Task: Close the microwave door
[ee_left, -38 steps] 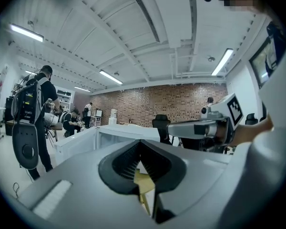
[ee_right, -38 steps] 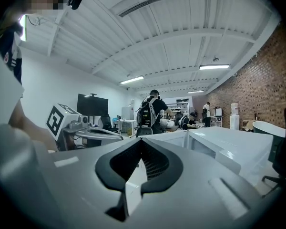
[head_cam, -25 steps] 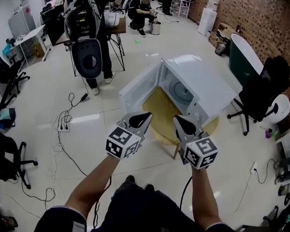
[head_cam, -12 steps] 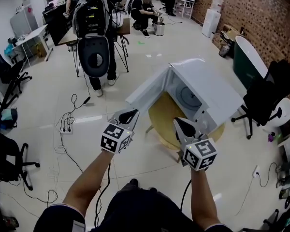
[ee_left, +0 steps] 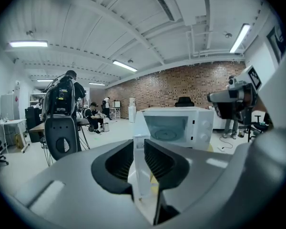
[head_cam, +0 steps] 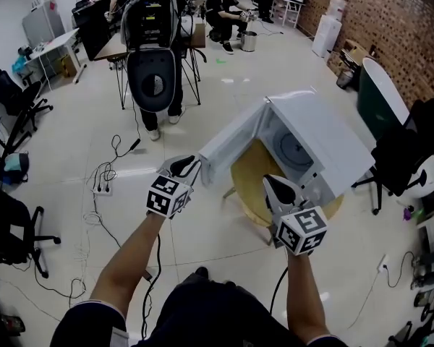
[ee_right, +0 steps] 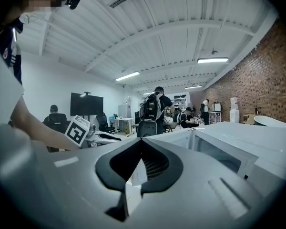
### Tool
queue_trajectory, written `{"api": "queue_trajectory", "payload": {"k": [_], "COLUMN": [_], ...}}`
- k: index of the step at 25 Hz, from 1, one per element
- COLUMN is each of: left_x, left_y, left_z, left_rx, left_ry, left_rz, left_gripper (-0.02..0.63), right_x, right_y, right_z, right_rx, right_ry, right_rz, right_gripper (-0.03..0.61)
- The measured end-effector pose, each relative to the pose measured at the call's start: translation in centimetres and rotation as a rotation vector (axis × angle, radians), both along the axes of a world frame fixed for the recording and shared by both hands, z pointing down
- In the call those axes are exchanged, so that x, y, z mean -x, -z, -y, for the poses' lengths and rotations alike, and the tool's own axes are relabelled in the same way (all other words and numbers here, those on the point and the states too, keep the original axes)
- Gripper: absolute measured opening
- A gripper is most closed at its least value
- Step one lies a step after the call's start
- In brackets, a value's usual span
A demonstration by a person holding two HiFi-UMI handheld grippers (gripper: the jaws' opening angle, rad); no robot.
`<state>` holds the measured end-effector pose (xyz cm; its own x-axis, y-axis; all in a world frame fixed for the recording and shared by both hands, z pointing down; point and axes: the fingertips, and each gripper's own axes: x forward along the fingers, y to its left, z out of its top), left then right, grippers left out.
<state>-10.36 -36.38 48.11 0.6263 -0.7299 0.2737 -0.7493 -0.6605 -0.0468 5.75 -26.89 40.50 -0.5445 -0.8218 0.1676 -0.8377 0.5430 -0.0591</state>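
Beside microwave door (head_cam: 235, 137): left gripper (head_cam: 189, 165), jaws apart.

The right gripper (ee_right: 141, 140) has its jaws together, beside the microwave (ee_right: 238, 147).

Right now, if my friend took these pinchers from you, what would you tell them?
Left gripper: jaws a little apart, lined up with the free edge of the microwave door. I can't tell if they touch it.
Right gripper: jaws together, holding nothing, in front of the microwave.
Things: the microwave sits on a round wooden table, and its door is swung wide open to the left.
Done: nothing yet, since the door is open.
Left to do: probably push the door round with the left gripper until it shuts.
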Motion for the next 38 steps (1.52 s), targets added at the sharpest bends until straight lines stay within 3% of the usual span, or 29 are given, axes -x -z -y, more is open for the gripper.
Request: {"api": "queue_trajectory", "payload": {"k": [11,20,38], "left_x": [-0.3,-1.2,-11.5], "left_y": [-1.6,-1.6,-1.3], "left_z": [2.2,1.5,-4.9], "left_rx": [0.012,0.019,0.034], "left_ry": [-0.055,-0.089,-0.316], "left_rz": [0.068,0.044,0.022], "left_gripper": [0.056,0.043,0.064], "right_x": [-0.2,-1.1,-5.3], "right_y": [-0.2,-0.2,-0.1], "right_z": [0.4,0.3,-2.2], "right_rx": [0.004,0.005,0.017], "right_ry": [-0.036,-0.064,-0.159], "right_rz": [-0.01,-0.011,-0.014], "right_gripper": [0.002,0.002,0.002]}}
